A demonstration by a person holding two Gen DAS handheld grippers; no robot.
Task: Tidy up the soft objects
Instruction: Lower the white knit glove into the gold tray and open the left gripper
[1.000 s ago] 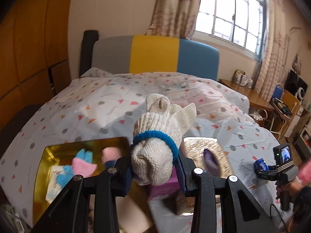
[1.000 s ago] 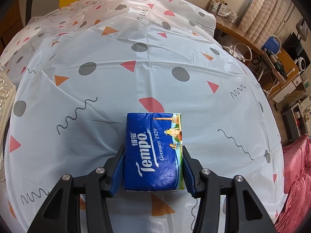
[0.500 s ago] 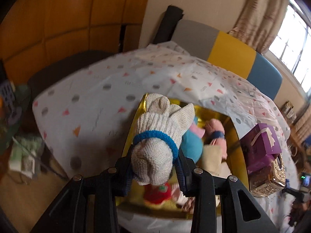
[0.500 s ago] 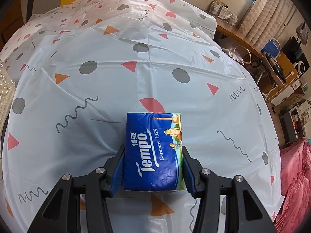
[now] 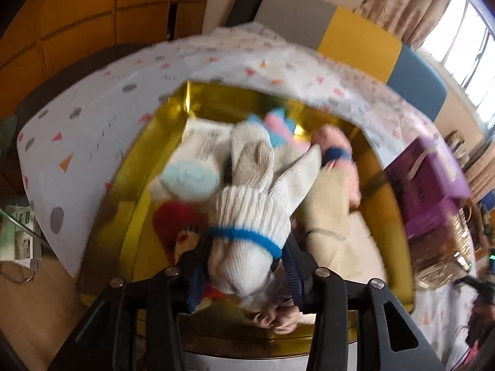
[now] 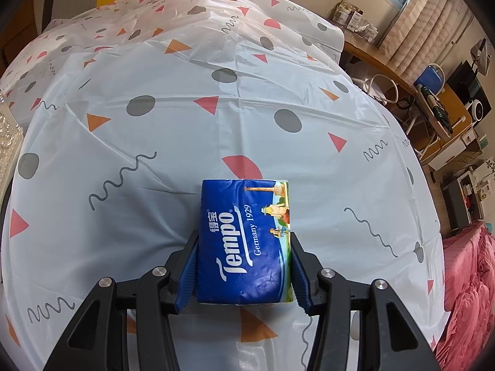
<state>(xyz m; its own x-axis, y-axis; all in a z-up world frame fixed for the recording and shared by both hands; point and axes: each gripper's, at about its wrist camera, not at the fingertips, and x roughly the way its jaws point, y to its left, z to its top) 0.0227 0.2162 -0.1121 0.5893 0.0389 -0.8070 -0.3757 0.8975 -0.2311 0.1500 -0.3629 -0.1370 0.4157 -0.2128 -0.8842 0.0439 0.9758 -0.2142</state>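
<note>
Left gripper (image 5: pixel 244 273), jaws just opening, had the knit glove (image 5: pixel 247 222) loosely between them above the gold tray (image 5: pixel 136 185), already crowded with soft items. Right gripper (image 6: pixel 244 275) clamped a tissue pack (image 6: pixel 244 241), not yet stowed, over the patterned bedsheet (image 6: pixel 185 142). Beyond: striped headboard (image 5: pixel 359 40), curtained window.

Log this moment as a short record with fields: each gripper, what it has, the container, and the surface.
left gripper: jaws have just been opening; white knit glove with blue cuff band still between them
glove position: over the gold tray
tray contents: several soft items, including a pink glove; image blurred
right gripper: shut on blue Tempo tissue pack
surface: patterned white cover
beside tray: purple box
</note>
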